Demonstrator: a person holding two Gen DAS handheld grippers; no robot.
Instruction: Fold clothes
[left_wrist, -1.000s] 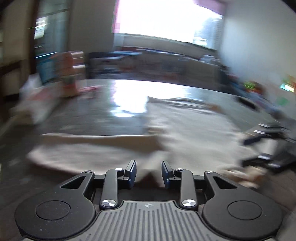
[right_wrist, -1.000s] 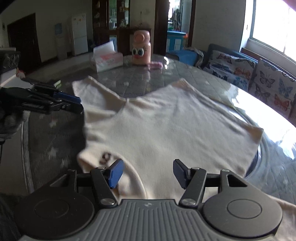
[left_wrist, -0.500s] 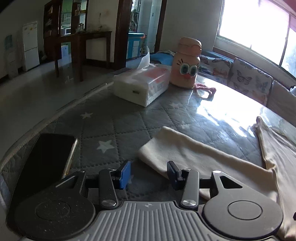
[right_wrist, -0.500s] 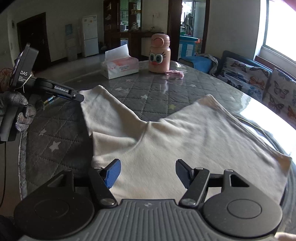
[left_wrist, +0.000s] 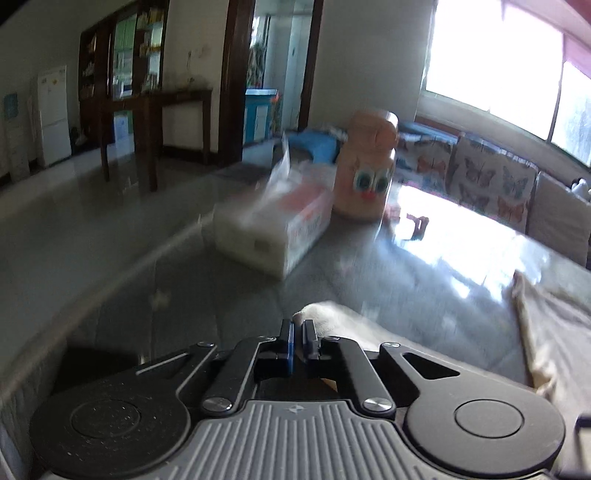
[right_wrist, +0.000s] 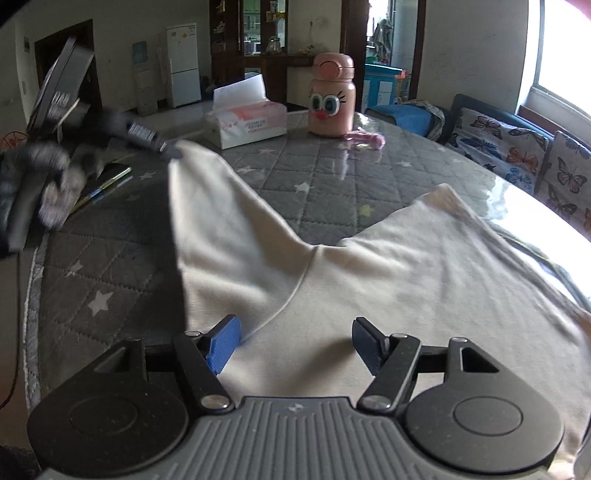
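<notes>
Left wrist cam is blurry, but we see our left gripper (left_wrist: 297, 332) pinched closed on the sleeve end of the cream shirt (left_wrist: 332, 317), with the tissue box (left_wrist: 273, 232) and pink bottle (left_wrist: 369, 166) behind. Right wrist cam: our right gripper (right_wrist: 295, 341) hangs wide open, holding nothing, over the shirt spread on the quilted table (right_wrist: 110, 266), sleeve lifted.

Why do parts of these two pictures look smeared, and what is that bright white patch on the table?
Left wrist view: motion blur smears the tissue box and bottle; window glare whitens the table. Right wrist view: mostly sharp, only the left gripper lifting the shirt sleeve is blurred.
</notes>
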